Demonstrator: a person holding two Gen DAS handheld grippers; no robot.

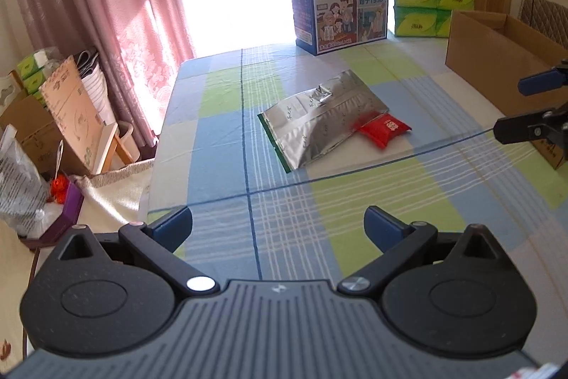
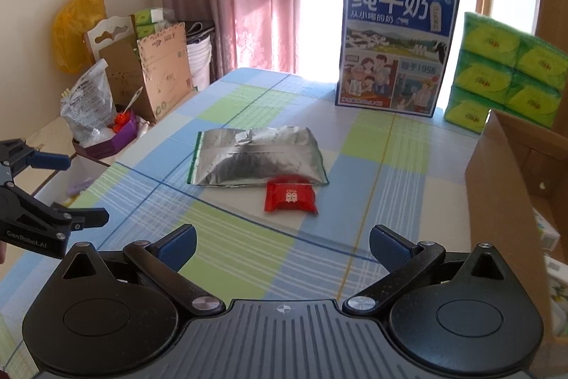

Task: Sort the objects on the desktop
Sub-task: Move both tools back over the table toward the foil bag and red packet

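Two things lie mid-bench past my left claw (image 1: 278,225), which hangs spread and empty: a silver foil bag (image 1: 319,123) and a red packet (image 1: 385,127) touching its right edge, near the cardboard box (image 1: 497,66). From my right claw (image 2: 283,245), also spread and empty, the red packet (image 2: 291,195) sits against the foil bag's (image 2: 255,160) near edge.
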